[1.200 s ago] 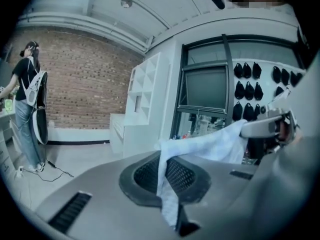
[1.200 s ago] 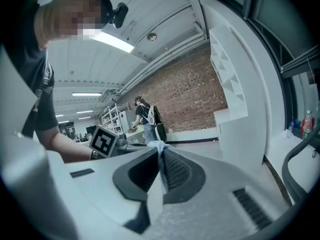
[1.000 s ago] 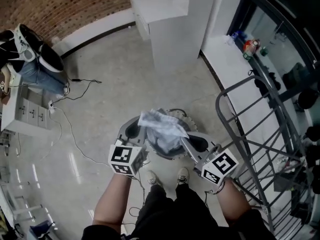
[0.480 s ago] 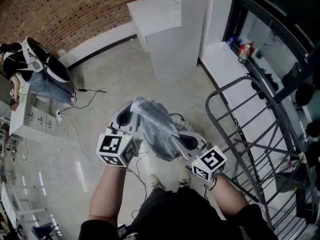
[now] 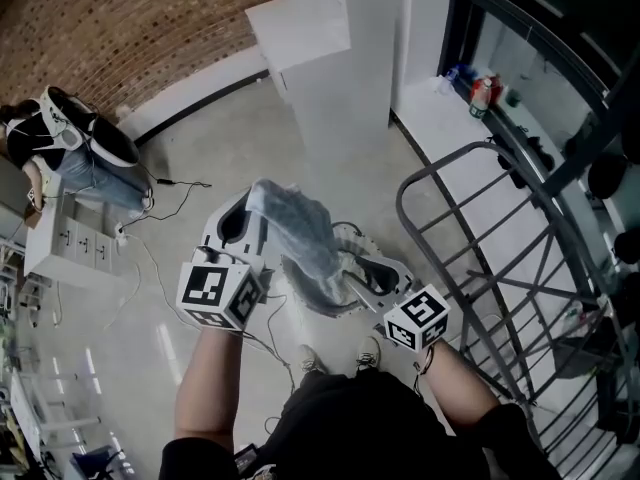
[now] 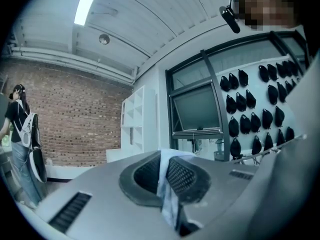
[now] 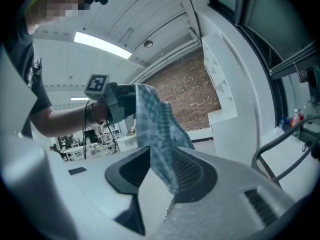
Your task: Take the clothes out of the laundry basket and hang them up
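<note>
Cloth [image 5: 300, 233] is clamped in the left gripper [image 5: 250, 213], raised above the basket [image 5: 325, 308]. It hangs unpressed between the right gripper's [image 5: 365, 270] jaws, which have just been opening. A drying rack [image 5: 470, 218] is noted at right, and a white pillar [image 5: 330, 78] ahead.

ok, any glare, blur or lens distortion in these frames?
Head view: fairly sharp, evenly lit, faint shine streaks on the floor. Left gripper view: heavy fisheye bending, dark corners, ceiling light blown out, cloth soft up close. Right gripper view: same fisheye and dark corners.
</note>
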Tool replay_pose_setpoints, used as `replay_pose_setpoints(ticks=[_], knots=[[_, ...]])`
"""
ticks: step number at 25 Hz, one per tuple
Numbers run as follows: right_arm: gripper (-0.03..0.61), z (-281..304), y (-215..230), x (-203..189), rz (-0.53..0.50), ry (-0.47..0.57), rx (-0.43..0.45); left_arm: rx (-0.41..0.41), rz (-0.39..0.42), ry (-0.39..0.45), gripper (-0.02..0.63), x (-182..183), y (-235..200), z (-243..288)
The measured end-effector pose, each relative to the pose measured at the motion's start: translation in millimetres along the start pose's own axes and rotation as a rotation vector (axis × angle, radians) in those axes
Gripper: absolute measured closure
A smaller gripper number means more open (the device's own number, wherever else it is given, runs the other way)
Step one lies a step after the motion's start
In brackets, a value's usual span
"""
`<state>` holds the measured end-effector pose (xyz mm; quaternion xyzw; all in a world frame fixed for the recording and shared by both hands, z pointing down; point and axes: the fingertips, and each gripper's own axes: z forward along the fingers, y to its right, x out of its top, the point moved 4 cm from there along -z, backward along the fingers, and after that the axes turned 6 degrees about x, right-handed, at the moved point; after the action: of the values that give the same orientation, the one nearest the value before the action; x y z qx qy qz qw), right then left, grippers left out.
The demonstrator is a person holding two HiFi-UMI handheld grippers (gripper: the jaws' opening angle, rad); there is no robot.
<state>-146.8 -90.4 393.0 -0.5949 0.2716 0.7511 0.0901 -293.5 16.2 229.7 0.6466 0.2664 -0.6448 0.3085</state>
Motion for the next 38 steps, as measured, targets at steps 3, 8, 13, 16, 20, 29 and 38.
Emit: replay_pose_setpoints(ticks=[3,8,13,16,20,29,38], knots=[[0.425,-3.9,15.8,-18.3,0.057,-0.024,-0.007,0.009,0.006,0.016,0.606,7.4,6.9,-2.2],[0.390,10.4,25.7,-49.6,0.099,-0.096,0.019,0.030,0.007,0.034,0.606,22.0,10.0,-6.4],[0.378,25.1,35.8,-65.5,0.230,-0.078,0.018,0.014,0.020,0.045,0.606,33.7,13.1,-14.8],[0.342,35.8,44.7,-67.4,0.378,-0.022,0.013,-0.002,0.021,0.056,0.606,40.9,9.8,-20.4],[0.287,56.5,50.5,-75.1,0.644,0.065,0.038,-0.062,0.017,0.087,0.606,42.1,2.6,-29.3],[0.546,130.7,24.2,-90.8,1.060,0.102,0.170,-0.235,-0.046,0.175,0.606,58.1,-17.8,-37.8],[0.557,121.6,37.3,-49.8,0.529,0.030,-0.062,-0.117,-0.041,0.125,0.606,35.2,-89.8,-37.2]])
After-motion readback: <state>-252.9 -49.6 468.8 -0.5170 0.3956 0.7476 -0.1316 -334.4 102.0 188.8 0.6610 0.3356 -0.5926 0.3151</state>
